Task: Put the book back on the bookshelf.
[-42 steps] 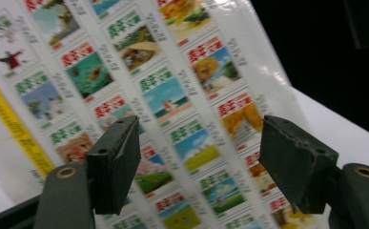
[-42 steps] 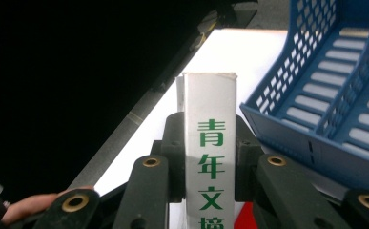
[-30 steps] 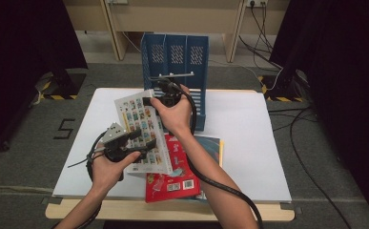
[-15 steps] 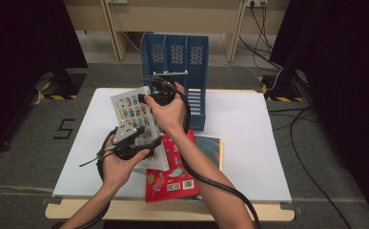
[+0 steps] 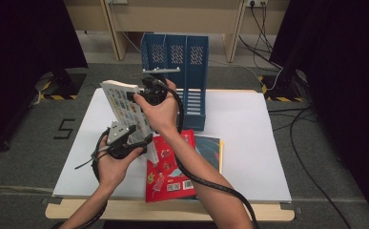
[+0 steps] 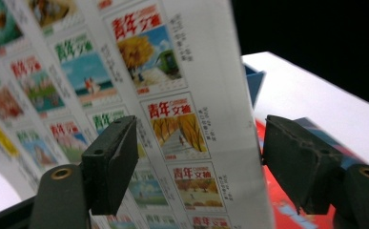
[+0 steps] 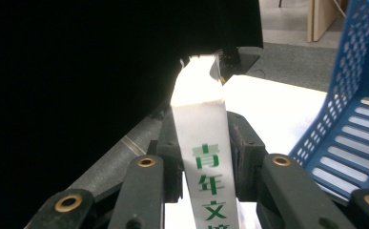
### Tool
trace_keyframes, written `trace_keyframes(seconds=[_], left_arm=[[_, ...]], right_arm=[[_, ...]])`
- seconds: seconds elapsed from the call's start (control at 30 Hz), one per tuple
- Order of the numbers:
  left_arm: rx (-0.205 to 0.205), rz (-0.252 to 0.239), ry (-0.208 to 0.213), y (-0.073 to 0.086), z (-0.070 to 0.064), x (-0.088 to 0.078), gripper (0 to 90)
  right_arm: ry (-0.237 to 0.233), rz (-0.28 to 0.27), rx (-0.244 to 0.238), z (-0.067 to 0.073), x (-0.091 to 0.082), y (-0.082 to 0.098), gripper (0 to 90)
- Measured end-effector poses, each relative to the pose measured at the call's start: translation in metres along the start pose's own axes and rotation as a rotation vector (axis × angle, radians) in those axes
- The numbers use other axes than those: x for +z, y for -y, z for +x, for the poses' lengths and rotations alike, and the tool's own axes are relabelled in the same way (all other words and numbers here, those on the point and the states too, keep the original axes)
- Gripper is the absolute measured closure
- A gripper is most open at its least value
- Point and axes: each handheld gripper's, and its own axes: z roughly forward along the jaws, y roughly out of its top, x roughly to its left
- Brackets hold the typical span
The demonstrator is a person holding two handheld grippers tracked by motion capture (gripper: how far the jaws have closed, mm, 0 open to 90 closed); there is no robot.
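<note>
- Magazine [image 5: 125,112] held tilted upright above the table [image 5: 249,143], left of the blue file rack [image 5: 184,71]; long axis runs up and away, top edge pointing at the rack.
- Right gripper [image 7: 201,157]: pads pinch the white spine, jaws just easing wider.
- Left gripper [image 6: 199,157]: jaws spread, cover between, not touching.
- Looks light, floppy, glossy; hold near the spine.
</note>
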Motion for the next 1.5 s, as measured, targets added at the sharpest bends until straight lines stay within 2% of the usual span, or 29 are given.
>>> trace_keyframes(seconds=[0.23,0.27,0.33,0.37,0.43,0.57,0.67,0.73,0.83,0.93,0.97,1.1,1.27,1.5], left_arm=[[-0.004,0.023,-0.07,0.011,0.017,0.003,34.8],[-0.004,0.023,-0.07,0.011,0.017,0.003,35.1],[0.008,0.036,-0.106,0.016,0.023,0.006,35.2],[0.013,0.042,-0.113,0.018,0.024,0.006,35.5],[-0.001,0.048,-0.113,0.022,0.026,0.007,36.0],[0.031,0.058,-0.141,0.026,0.024,0.005,35.9],[0.023,0.061,-0.143,0.028,0.024,0.005,35.9],[0.017,0.05,-0.141,0.027,0.024,0.005,35.6],[0.014,-0.004,-0.152,0.021,0.023,0.002,34.9],[0.048,-0.041,-0.186,0.012,0.021,0.0,32.3],[0.064,-0.035,-0.196,0.009,0.02,0.001,30.8],[0.064,-0.034,-0.242,0.006,0.019,0.007,23.7],[0.044,-0.03,-0.253,0.007,0.025,0.009,23.3],[0.078,-0.014,-0.277,0.006,0.021,0.012,23.4]], right_arm=[[0.007,0.021,-0.03,0.01,0.007,0.003,71.1],[0.007,0.021,-0.03,0.01,0.007,0.003,71.1],[0.012,0.034,-0.046,0.011,0.011,0.005,71.3],[0.011,0.045,-0.047,0.012,0.013,0.006,71.5],[0.014,0.055,-0.056,0.013,0.016,0.009,71.6],[0.02,0.069,-0.057,0.014,0.018,0.012,71.6],[0.03,0.081,-0.046,0.014,0.018,0.014,71.5],[0.034,0.081,-0.027,0.013,0.018,0.015,71.4],[0.045,0.084,-0.013,0.011,0.018,0.016,71.8],[0.051,0.087,-0.006,0.011,0.019,0.017,71.9],[0.047,0.089,-0.004,0.012,0.019,0.017,72.0],[0.049,0.092,-0.001,0.016,0.021,0.017,71.9],[0.048,0.092,0.018,0.017,0.022,0.018,71.8],[0.066,0.086,0.033,0.019,0.023,0.018,71.4]])
